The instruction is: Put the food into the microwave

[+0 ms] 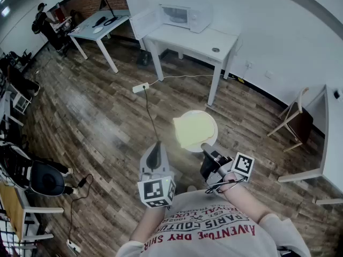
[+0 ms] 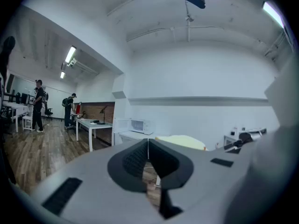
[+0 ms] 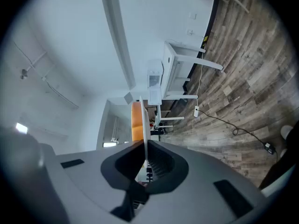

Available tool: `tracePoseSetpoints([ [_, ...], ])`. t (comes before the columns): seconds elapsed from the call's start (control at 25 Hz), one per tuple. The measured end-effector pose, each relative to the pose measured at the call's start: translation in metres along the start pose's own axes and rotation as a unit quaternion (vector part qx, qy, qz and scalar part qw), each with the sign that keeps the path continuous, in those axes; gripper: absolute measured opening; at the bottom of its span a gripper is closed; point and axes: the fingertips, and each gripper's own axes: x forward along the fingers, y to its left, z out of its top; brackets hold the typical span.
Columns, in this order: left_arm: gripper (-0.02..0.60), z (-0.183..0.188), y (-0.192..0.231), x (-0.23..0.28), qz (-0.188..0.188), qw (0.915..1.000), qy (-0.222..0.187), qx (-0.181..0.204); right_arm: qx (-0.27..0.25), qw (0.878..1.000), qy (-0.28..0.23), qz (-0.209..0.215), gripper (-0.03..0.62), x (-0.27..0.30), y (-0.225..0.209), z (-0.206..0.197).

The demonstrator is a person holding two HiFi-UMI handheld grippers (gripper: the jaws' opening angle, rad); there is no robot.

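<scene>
- I am standing on the wooden floor (image 1: 96, 116), well apart from the white table (image 1: 201, 43) by the far wall. I am facing it because the food has to go there.
- The microwave (image 1: 185, 16) is sitting at the table's far end. Its door appears to be hanging open to one side, ready to take the dish.
- I am carrying the white plate (image 1: 212, 138) out in front of my chest, keeping it level so nothing slides off.
- The food (image 1: 192, 128), a flat pale-yellow piece, is lying on the plate and covering most of it.
- My right gripper (image 1: 205, 148) is clamping the plate's near rim. It is rolled on its side so the jaws are pinching from above and below.
- My left gripper (image 1: 155, 150) is pointing forward beside the plate, jaws pressed together on nothing. I judge I am keeping it free for the door.
</scene>
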Motion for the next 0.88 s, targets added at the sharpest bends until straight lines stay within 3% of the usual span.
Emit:
tracePoseSetpoints([
  [0.52, 0.008, -0.007, -0.002, 0.011, -0.006, 0.9999, 0.009, 0.002, -0.007, 1.000, 0.010, -0.016, 0.025, 0.008, -0.008, 0.005],
  [0.88, 0.008, -0.010, -0.001, 0.024, -0.005, 0.9997, 0.022, 0.002, 0.015, 1.000, 0.007, -0.019, 0.023, 0.016, -0.013, 0.019],
])
